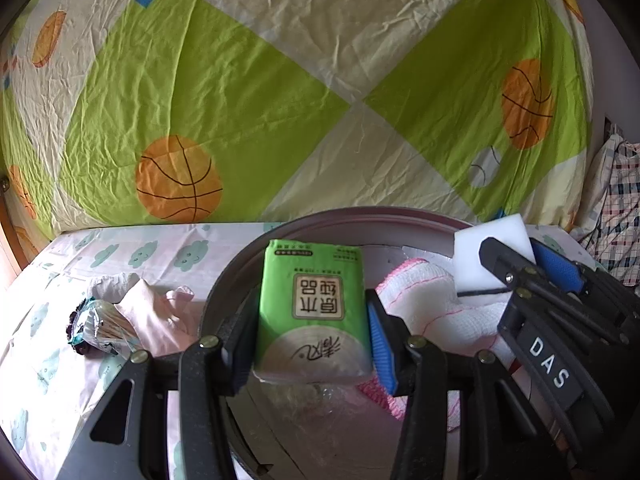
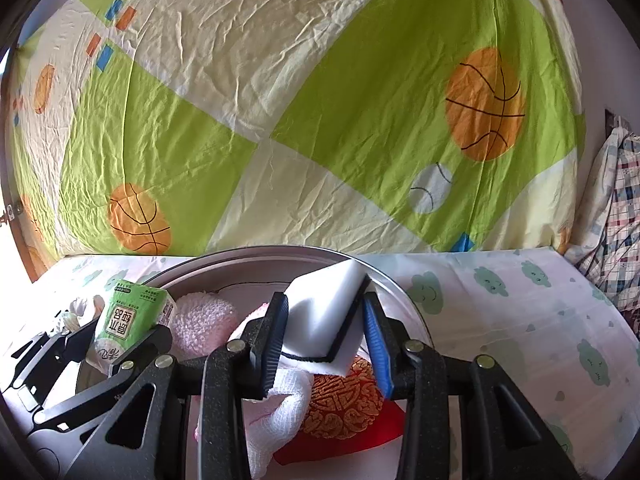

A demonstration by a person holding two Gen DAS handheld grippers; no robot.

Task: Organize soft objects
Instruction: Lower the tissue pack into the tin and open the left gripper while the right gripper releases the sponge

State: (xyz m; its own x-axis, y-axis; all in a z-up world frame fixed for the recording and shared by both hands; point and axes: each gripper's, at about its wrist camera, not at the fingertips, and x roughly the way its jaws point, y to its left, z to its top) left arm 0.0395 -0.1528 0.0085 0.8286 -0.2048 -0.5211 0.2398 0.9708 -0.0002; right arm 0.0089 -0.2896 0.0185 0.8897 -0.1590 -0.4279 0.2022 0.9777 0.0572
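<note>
- The left hand-held gripper (image 1: 312,320) is clenched on a green plastic-wrapped pack of tissues (image 1: 312,308), both pads pressing its sides, and holds it above the round grey metal basin (image 1: 320,220).
- The right hand-held gripper (image 2: 324,332) grasps a white rectangular foam sponge with a thin black edge (image 2: 324,312), its blue-padded fingers (image 2: 374,344) tight against it, also over the basin (image 2: 256,254).
- In the left wrist view the sponge (image 1: 490,236) and right gripper (image 1: 520,264) show at the right, just beside the tissue pack.
- In the right wrist view the tissue pack (image 2: 128,312) and left gripper show at the lower left.
- Inside the basin lie a white gauze cloth with pink stitching (image 1: 432,296), a pale pink fluffy towel (image 2: 204,320) and a red cloth item with a gold round pattern (image 2: 344,408).
- The basin sits on a bed with a pale pink sheet printed with green clouds (image 2: 520,320).
- On the sheet left of the basin lie a crumpled pink cloth (image 1: 152,312) and a crinkled foil wrapper (image 1: 96,328), touching each other.
- A green and cream fabric with orange basketballs (image 1: 280,80) rises behind the bed.
- A plaid cloth (image 2: 624,216) shows at the right edge.
</note>
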